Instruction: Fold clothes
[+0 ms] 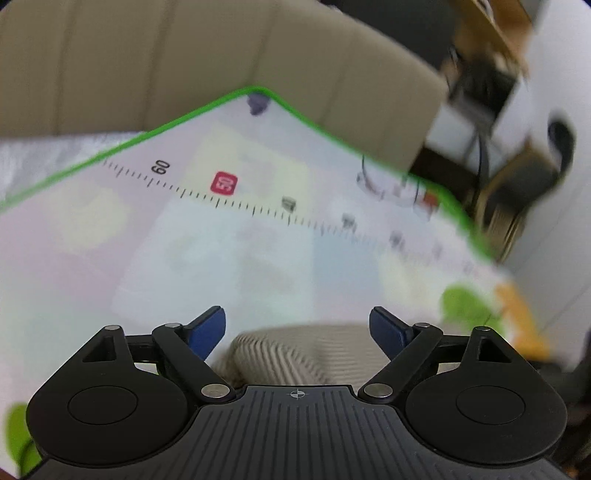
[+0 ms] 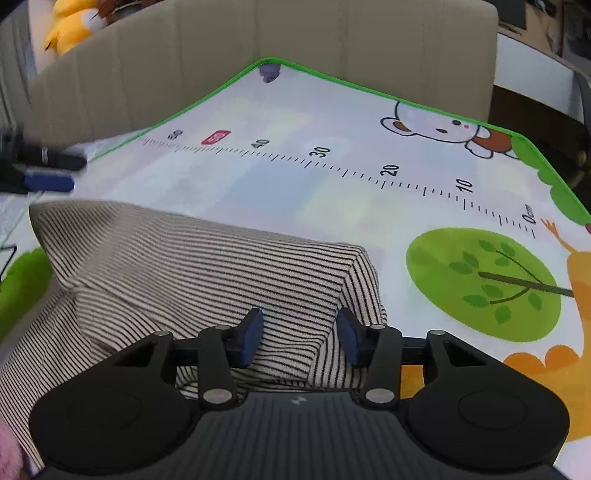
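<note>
A cream garment with thin black stripes point(image 2: 207, 266) lies folded on a colourful play mat point(image 2: 332, 192) with a printed ruler and a green border. My right gripper point(image 2: 301, 336) hovers over the garment's near right corner. Its blue pads point(image 2: 253, 338) stand apart, with striped cloth showing in the gap, and they do not press on it. In the left wrist view my left gripper point(image 1: 297, 325) is wide open and holds nothing. The garment's edge point(image 1: 280, 354) sits just below its pads. The left gripper point(image 2: 55, 170) also shows at the far left of the right wrist view, above the garment's far left corner.
A beige padded backrest point(image 2: 258, 40) runs behind the mat. A yellow plush toy point(image 2: 70, 26) lies beyond it at upper left. Cardboard boxes and cables point(image 1: 491, 74) stand past the mat's right edge. Something pink and fluffy point(image 2: 7, 454) sits at the near left.
</note>
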Motion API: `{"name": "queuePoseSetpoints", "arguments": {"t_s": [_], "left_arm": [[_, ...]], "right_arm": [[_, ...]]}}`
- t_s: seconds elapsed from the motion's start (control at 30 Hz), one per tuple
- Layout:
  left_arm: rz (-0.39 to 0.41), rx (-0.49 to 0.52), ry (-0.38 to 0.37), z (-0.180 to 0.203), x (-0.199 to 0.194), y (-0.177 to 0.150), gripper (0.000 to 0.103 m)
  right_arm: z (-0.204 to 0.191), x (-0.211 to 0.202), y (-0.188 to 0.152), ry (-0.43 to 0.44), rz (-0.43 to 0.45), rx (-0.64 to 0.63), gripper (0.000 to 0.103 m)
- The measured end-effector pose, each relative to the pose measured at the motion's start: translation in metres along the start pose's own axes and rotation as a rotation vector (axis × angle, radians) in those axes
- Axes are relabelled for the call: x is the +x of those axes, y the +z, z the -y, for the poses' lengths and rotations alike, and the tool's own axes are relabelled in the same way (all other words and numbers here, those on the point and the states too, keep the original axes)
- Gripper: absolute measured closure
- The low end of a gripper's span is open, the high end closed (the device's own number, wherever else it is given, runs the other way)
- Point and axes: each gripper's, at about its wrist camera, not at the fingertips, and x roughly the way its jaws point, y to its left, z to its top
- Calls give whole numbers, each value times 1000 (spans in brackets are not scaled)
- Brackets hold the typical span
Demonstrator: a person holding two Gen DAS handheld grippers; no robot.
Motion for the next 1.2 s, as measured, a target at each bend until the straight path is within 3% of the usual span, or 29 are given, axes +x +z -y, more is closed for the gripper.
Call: {"name": "queuePoseSetpoints", "arguments": {"t_s": [0.03,0.1,0.13,0.3,0.4,0.47,0.5,0.57,0.6,0.67,0.77,0.97,1.1,1.2], "left_arm": [[-4,-14,-12,-3,1,1,21],[-47,28,17,-1,10,-4,47],[-81,69,45,2,18,-8,51],[-154,371,175,31,40,-33,50],[-162,408,180,36,34,-35,47],[-162,386,183,35,26,-32,40],[-162,367,185,34,22,-30,29],[-173,325,185,30,17,-30,18],[-199,281,162,25,20,-31,18],[-253,190,114,15,26,-34,18],[-320,65,22,2,49,-39,24],[-176,50,28,-8,74,-11,41],[-44,-33,56,-37,88,14,50],[-10,-77,93,-54,82,24,46]], "right_arm": [[-1,1,-1,-2,2,-5,55],[-1,0,0,-2,4,-1,54],[0,-2,1,2,6,8,54],[12,-29,12,-9,76,115,52],[19,-34,13,-87,87,108,37],[27,-26,9,-75,27,127,34],[31,-20,5,-49,-4,154,34],[35,-12,-2,10,-34,195,34],[37,-7,-5,40,-46,214,35],[32,0,-9,56,-48,197,48],[27,9,-3,51,-23,171,52],[22,50,30,48,32,171,54],[16,81,59,19,83,120,54],[19,94,76,-31,97,85,51]]}}
